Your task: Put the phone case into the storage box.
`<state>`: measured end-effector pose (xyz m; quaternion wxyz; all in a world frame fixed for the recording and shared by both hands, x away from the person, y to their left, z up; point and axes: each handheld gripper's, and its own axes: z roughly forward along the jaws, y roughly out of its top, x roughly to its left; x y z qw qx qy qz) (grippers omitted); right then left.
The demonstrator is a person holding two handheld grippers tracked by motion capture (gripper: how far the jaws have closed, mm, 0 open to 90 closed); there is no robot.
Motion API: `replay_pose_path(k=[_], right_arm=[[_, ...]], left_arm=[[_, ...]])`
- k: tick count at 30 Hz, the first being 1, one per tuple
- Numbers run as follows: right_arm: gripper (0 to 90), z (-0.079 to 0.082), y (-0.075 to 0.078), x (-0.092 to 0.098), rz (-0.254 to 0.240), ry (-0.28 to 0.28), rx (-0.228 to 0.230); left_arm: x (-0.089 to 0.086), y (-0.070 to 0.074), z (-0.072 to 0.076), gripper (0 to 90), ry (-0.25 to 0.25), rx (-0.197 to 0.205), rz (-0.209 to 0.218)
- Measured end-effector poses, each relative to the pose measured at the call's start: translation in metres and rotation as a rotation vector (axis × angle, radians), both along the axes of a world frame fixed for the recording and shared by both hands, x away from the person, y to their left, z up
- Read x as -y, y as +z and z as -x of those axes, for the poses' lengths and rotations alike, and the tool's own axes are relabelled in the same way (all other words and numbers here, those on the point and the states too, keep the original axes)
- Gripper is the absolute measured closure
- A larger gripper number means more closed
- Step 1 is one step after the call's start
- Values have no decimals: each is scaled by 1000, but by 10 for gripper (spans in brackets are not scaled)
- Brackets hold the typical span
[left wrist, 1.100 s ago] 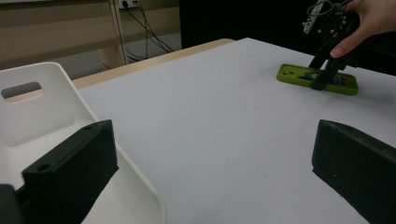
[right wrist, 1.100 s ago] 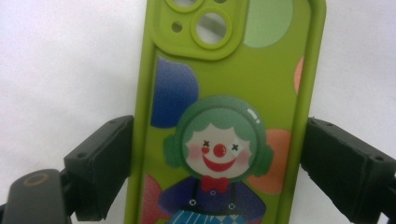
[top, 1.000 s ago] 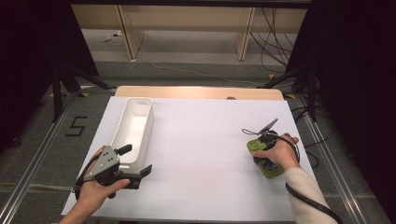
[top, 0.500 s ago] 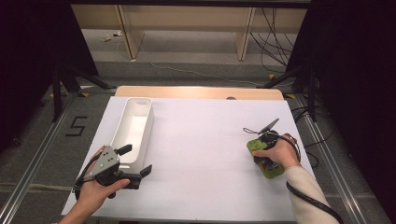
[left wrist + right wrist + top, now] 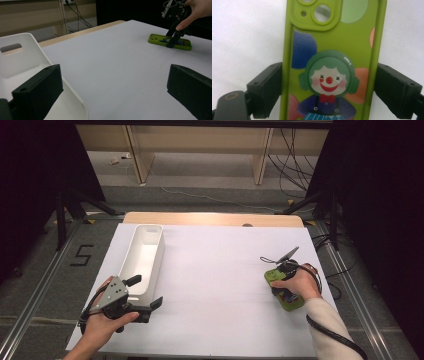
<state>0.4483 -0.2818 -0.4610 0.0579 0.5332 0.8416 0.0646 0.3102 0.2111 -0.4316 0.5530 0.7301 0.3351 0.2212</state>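
Two claws are at work over the white desk (image 5: pixel 215 285), one in each of the person's hands. Right claw (image 5: pixel 327 90) points down at a lime-green rubbery phone case (image 5: pixel 332 62) that lies flat on the desk near its right edge; the two black jaws stand on either side of the case, right at its long edges, and I cannot tell for sure whether the pads press on it. From above, the right hand (image 5: pixel 297 282) covers the middle of that case (image 5: pixel 285 292). Left claw (image 5: pixel 142 295) sits at the near left of the desk, jaws spread wide with nothing between them, one jaw just over the near end of a long white plastic bin (image 5: pixel 142 257).

By count: one phone case, one bin, two claws, two hands.

Compared with a second ago, nothing has shifted: both hands, the case and the bin sit where they were, and the right jaws stand about as wide as before.

No brand shows. The case carries a printed clown with green hair, a red nose and a red bow tie among coloured dots. On the floor left of the desk a taped mark (image 5: pixel 81 255) reads "5".
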Motion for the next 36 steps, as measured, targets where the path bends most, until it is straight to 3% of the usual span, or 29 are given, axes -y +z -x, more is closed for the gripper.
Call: replay_pose_path(k=[36], right_arm=[[167,0,1,-2,8,-26,-15]], left_arm=[[-1,0,0,0,3,1,2]])
